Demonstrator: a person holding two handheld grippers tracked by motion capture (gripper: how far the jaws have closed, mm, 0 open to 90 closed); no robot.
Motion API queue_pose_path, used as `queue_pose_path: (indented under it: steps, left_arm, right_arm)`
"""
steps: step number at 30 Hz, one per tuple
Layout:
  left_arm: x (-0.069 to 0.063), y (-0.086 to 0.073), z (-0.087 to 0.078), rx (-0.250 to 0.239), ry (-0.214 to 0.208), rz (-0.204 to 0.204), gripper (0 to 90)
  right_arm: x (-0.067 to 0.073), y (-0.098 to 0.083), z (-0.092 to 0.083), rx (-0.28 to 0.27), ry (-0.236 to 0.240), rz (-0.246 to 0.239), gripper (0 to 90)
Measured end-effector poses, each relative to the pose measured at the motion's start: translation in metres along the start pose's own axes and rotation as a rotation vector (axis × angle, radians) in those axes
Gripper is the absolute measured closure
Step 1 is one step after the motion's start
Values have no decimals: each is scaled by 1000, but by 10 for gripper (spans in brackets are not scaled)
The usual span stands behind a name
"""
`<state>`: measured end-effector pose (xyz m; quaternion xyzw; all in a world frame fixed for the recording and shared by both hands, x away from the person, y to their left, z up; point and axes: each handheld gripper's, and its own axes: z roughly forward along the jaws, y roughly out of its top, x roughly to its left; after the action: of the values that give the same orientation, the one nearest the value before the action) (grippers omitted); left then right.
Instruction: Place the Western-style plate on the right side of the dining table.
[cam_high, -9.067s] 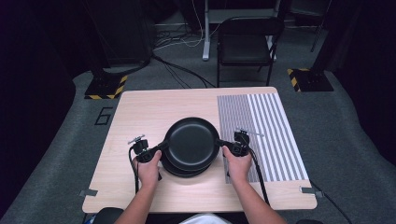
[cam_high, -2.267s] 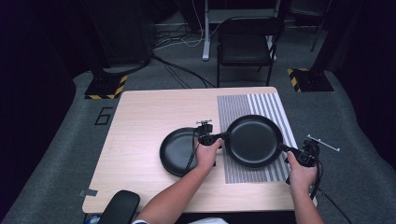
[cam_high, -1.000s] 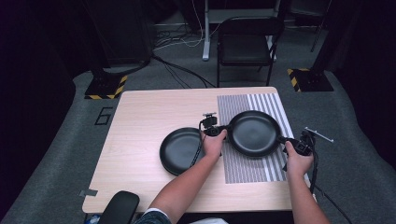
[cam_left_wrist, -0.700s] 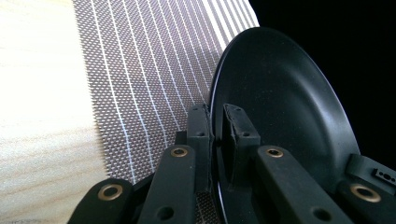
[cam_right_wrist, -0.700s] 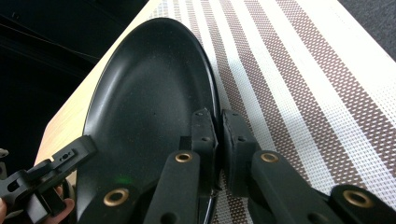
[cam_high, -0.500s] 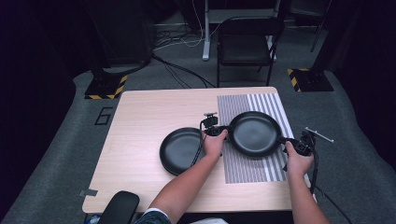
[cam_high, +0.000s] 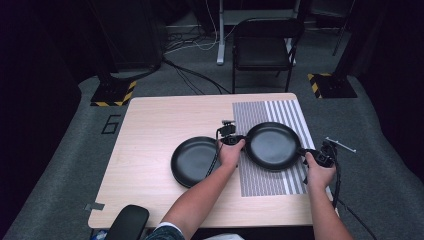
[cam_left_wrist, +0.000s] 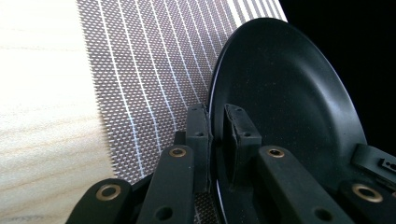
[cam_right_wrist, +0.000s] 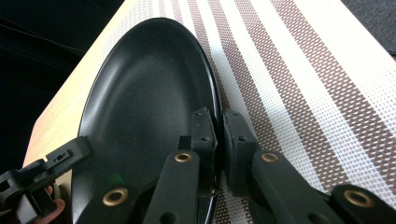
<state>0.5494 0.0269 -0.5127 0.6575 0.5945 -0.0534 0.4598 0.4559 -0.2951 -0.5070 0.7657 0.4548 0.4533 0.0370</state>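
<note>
The left gripper (cam_high: 234, 140) is clamping the near-left rim of a black plate (cam_high: 272, 145), with its jaws closed tight on the thin edge, one pad inside the rim and one outside. The right gripper (cam_high: 309, 153) is gripping the opposite rim of the same plate in the same way, jaws pinched nearly together on the edge. In the left gripper view the plate (cam_left_wrist: 289, 112) is sitting over the striped mat (cam_left_wrist: 154, 70), and the right gripper view is showing the same plate (cam_right_wrist: 149, 102) over that mat (cam_right_wrist: 303, 84), with the other gripper at the far rim. From the high view the plate is lying over the striped mat (cam_high: 270, 185) on the right part of the wooden table (cam_high: 150, 125); whether it is resting on the mat or hanging just above it cannot be told. A second black plate (cam_high: 192, 161) is lying on the bare wood just left of the left hand (cam_high: 230, 154), apart from the held plate. A black chair (cam_high: 262, 50) is standing beyond the far edge of the table.
</note>
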Motion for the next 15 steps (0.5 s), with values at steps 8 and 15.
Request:
queue_pose_path:
  steps: [8, 15]
  left_arm:
    - [1, 1, 2, 23, 23, -12, 817]
    - [0, 1, 3, 34, 46, -8, 813]
  right_arm:
    - [-1, 0, 4, 14, -19, 12, 837]
    - [-2, -2, 9, 24, -36, 18, 832]
